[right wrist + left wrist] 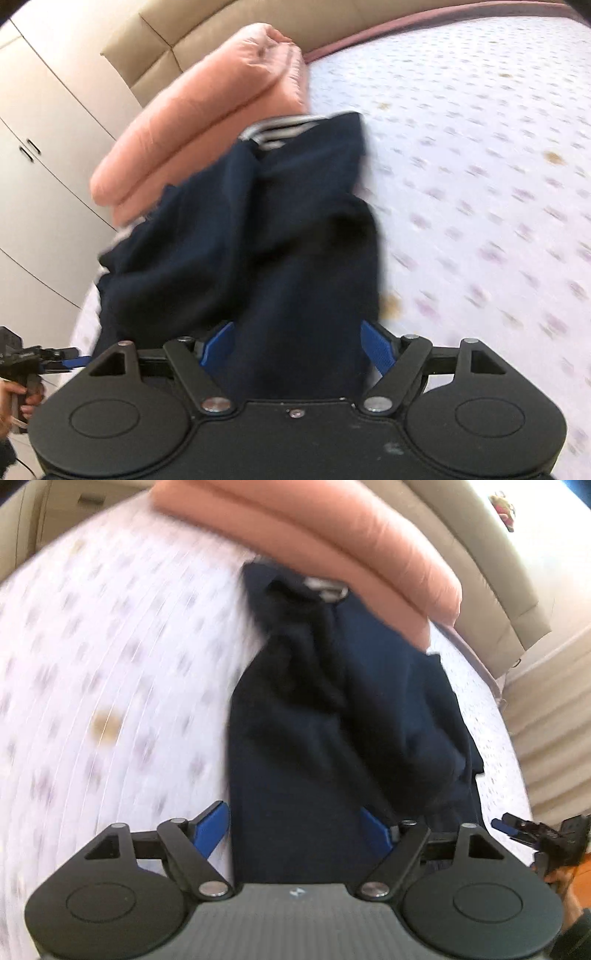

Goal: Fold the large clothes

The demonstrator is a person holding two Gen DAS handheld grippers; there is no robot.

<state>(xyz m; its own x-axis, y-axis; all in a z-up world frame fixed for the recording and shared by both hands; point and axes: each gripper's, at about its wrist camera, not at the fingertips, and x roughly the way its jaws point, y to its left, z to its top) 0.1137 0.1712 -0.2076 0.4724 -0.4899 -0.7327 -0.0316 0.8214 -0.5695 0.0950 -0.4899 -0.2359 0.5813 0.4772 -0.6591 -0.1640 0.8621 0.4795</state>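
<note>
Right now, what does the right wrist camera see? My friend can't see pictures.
A rumpled navy blue garment lies on a white flower-patterned bed sheet, reaching between the right gripper's wide-open blue fingers. A folded salmon-pink blanket sits behind it.

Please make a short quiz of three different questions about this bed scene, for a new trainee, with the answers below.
1. True or false: the navy garment lies on the patterned bed sheet.
2. What folded thing lies beyond the garment? A) peach blanket B) green towel C) grey pillow
3. Fill in: the jaws of the left gripper and of the right gripper both stand ____.

Key: 1 true; 2 A; 3 open
</note>
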